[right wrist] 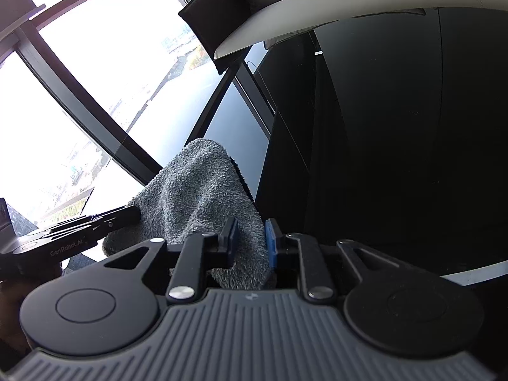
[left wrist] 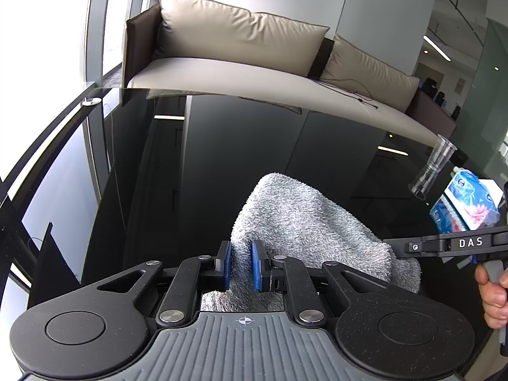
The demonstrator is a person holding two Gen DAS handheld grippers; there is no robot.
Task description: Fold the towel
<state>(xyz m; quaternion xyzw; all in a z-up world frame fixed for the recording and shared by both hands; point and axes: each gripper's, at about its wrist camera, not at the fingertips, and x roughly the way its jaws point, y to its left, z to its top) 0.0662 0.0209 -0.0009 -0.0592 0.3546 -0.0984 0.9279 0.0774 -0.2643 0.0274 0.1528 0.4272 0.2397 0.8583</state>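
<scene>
So the fluffy grey terry towel is humped up over the glossy black surface, stretching forward from both grippers: left gripper and right gripper each pinch a near edge, roughly equally close.

Towel on table, sofa behind.

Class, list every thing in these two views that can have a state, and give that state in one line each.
Towel: grey, bunched, held up off the table by both grippers.
Left gripper: shut on the towel.
Right gripper: shut on the towel.
Clear cup: empty.
Tissue pack: on the table by the cup; whether opened, cannot tell.
Table: dark, glossy, reflecting the room.
Sofa: unoccupied, cushions upright.
</scene>
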